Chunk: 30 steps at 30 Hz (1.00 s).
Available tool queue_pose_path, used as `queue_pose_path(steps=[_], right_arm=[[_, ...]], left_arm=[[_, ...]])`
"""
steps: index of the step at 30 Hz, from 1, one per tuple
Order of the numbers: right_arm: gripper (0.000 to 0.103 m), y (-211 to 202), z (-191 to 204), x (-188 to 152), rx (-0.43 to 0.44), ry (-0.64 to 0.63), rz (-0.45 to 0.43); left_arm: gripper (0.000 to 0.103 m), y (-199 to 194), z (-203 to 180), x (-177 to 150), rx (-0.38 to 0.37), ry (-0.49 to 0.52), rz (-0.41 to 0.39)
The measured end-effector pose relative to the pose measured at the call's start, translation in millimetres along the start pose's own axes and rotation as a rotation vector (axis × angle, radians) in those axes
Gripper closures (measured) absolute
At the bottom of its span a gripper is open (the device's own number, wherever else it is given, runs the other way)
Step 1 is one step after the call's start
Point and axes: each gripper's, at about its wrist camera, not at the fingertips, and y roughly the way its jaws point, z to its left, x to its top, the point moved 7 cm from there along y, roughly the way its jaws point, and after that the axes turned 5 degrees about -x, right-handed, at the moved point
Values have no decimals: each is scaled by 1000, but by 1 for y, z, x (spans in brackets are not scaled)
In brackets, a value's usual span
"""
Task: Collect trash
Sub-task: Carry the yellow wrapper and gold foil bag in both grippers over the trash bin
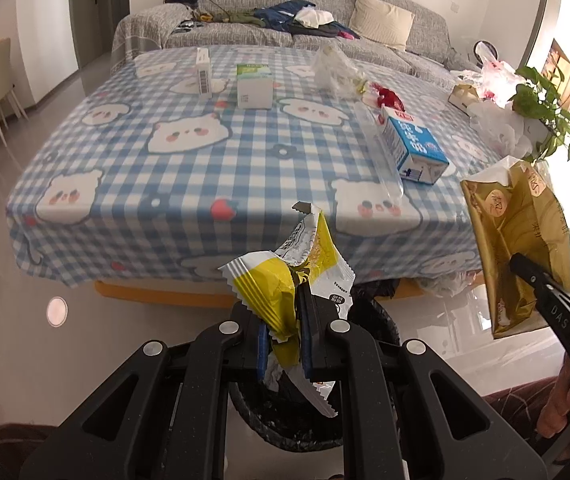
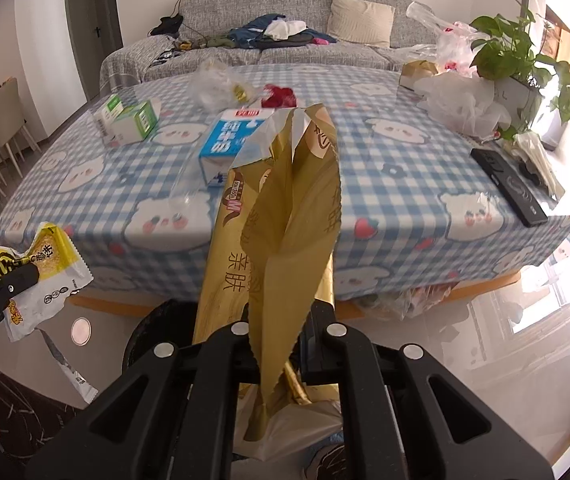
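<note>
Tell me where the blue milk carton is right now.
The blue milk carton lies on its side on the checked tablecloth, right of centre in the left wrist view, beside a clear plastic bottle and beyond the gold wrapper.

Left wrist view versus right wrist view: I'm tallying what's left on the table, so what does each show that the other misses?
Only the left wrist view shows the white upright box. Only the right shows the black remote. Both show the blue carton, green box, plant, yellow wrapper in the left gripper, gold bag in the right gripper.

Grey sofa (image 1: 285,4) — glossy floor (image 1: 13,320), sunlit.
</note>
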Motion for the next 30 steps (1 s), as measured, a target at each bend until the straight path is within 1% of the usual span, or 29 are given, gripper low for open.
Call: queue_pose_path(steps=[6, 13, 17, 21, 24, 30], right_arm=[[97, 2, 12, -20, -6, -27, 12], [97, 12, 26, -46, -2, -45, 52], [97, 22, 33, -65, -7, -59, 85], [97, 34, 36, -77, -17, -66, 113], [97, 43, 33, -82, -19, -55, 130], [97, 54, 21, -89, -32, -19, 153]], left_arm=[[92, -2, 2, -22, -8, -18, 13], [92, 5, 4, -47, -14, -25, 28], [92, 22, 6, -63, -14, -29, 69], [92, 46, 11, -77, 14, -38, 112], [92, 60, 12, -81, 22, -39, 136], [92, 85, 6, -91, 8, -34, 165]])
